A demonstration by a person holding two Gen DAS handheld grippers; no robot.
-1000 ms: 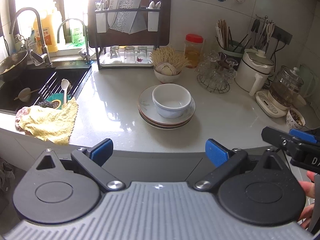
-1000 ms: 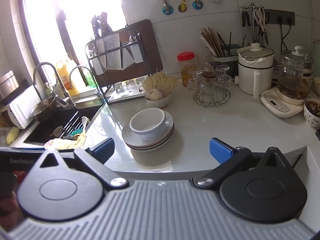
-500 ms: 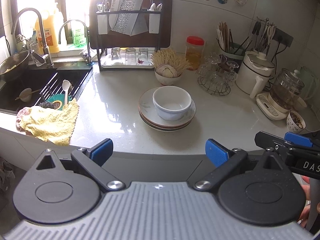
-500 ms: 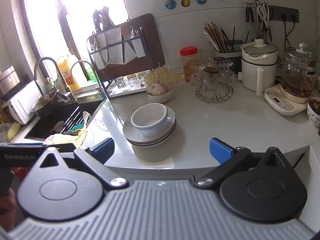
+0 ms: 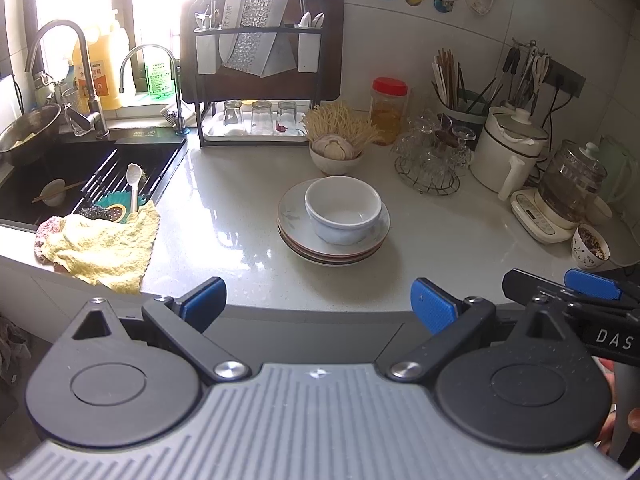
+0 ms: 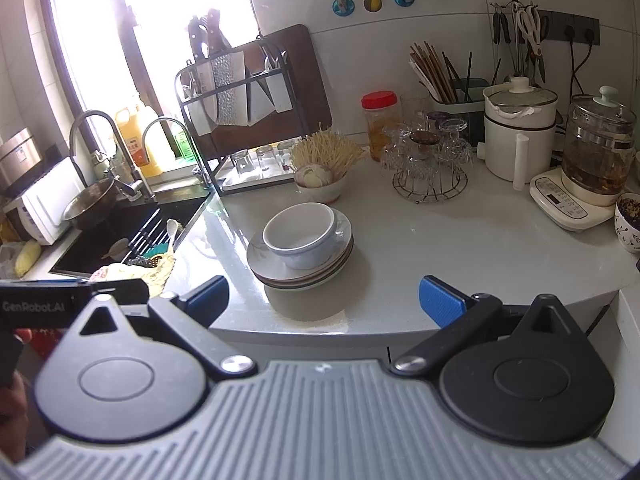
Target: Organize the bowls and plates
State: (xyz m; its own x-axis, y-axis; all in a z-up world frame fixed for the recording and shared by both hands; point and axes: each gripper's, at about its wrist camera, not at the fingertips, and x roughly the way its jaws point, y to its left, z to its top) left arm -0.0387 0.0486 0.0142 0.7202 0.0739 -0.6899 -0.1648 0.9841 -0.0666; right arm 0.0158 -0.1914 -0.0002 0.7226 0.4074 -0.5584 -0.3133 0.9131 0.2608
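While both grippers hang off the counter's front edge with jaws wide and empty, the sink (image 5: 80, 176) and a yellow cloth (image 5: 100, 248) draped over the rim bound the left. At centre the white bowl (image 5: 343, 208) sits loose on the stacked plates (image 5: 292, 220); I judge a one-sided lift could slide it off. Bare counter (image 5: 440, 248) lies rightward, before glasses (image 5: 432, 156) and kettle (image 5: 572, 188); left gripper (image 5: 318, 304), right gripper (image 6: 323, 298).

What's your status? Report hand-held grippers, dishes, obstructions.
Left hand-held gripper open, empty. Right hand-held gripper open, empty. White bowl sits on plate stack, untouched. Approach clear.
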